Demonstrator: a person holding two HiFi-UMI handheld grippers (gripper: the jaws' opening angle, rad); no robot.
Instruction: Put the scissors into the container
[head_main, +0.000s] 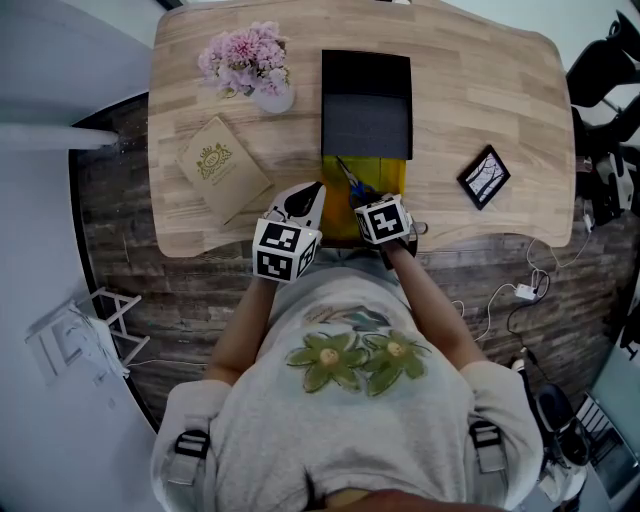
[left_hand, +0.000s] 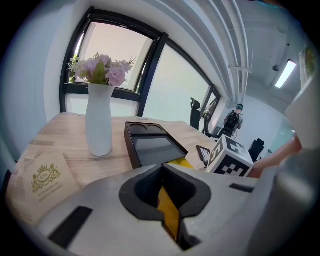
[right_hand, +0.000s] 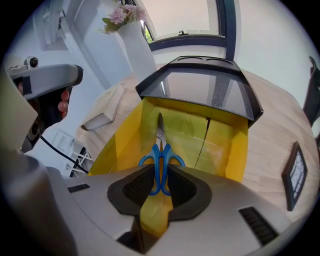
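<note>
Dark plank floor (head_main: 120, 200), pale wood tabletop (head_main: 480, 90) filling the 12 o'clock half of the head view. The person stands at 6 o'clock in a grey shirt (head_main: 350, 420) with a green flower print. Black tray (head_main: 366, 125) lies mid-table and is empty. The yellow container (head_main: 385, 172) butts against its 6 o'clock edge, open side up, at the near table edge. Cream booklet (head_main: 222, 165) with a gold crest sits at 9 o'clock of the container, lying flat and well apart from it. White vase (head_main: 272, 98) with pink flowers (head_main: 245, 55) stands upright at 11 o'clock, just beside the tray's corner. Small black picture frame (head_main: 484, 177) lies at 3 o'clock, apart from the container. Left tongs (left_hand: 165, 200) are at the container's 9 o'clock side, jaws pinched together on a thin yellow wall of it. Right tongs (right_hand: 160, 182) point steeply down over the container's near end, jaws clamped on the blue handles of the scissors (right_hand: 161, 160). The blades are shut, point to 12 o'clock in the right gripper view and lie over the yellow inside of the container. Can't tell if the tip touches the bottom.
</note>
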